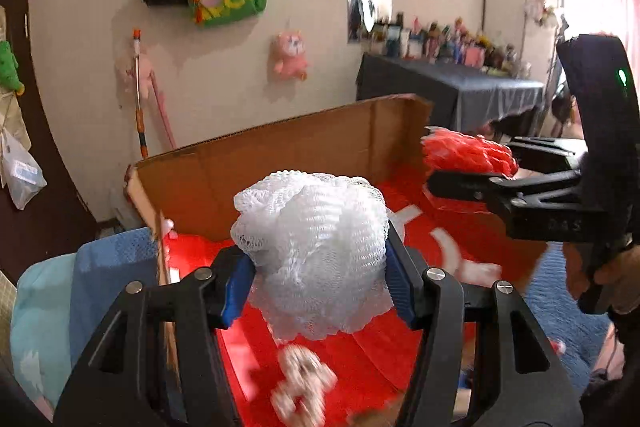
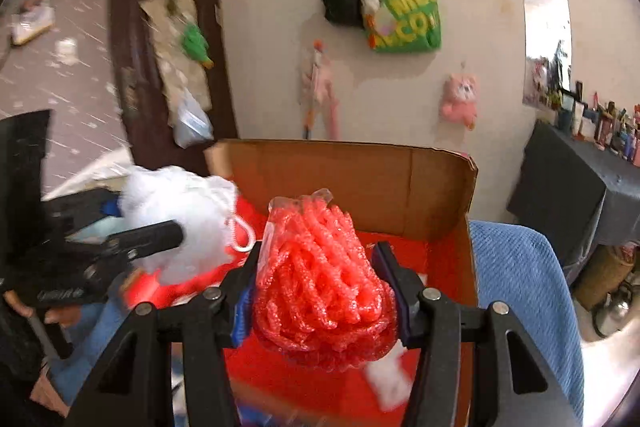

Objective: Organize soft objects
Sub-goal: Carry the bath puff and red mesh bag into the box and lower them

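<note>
Holding a white mesh bath puff [image 1: 312, 259], the left gripper [image 1: 316, 287] presses its blue pads [image 1: 236, 287] on the two sides of the puff. The puff is almost round, so no long axis is clear; its white cord loop [image 2: 242, 233] hangs on the side toward the other gripper. It hangs above the open cardboard box [image 1: 280, 155], which has a red lining [image 1: 360, 355] on the floor. The right gripper [image 2: 320, 291] is closed on a red mesh puff [image 2: 320, 275]. This one is longer than wide, and its long axis runs forward between the fingers, with the narrow end pointing to the far wall of the box. It is also above the box, beside the white puff. A blue blanket [image 2: 520, 287] lies around the box.
</note>
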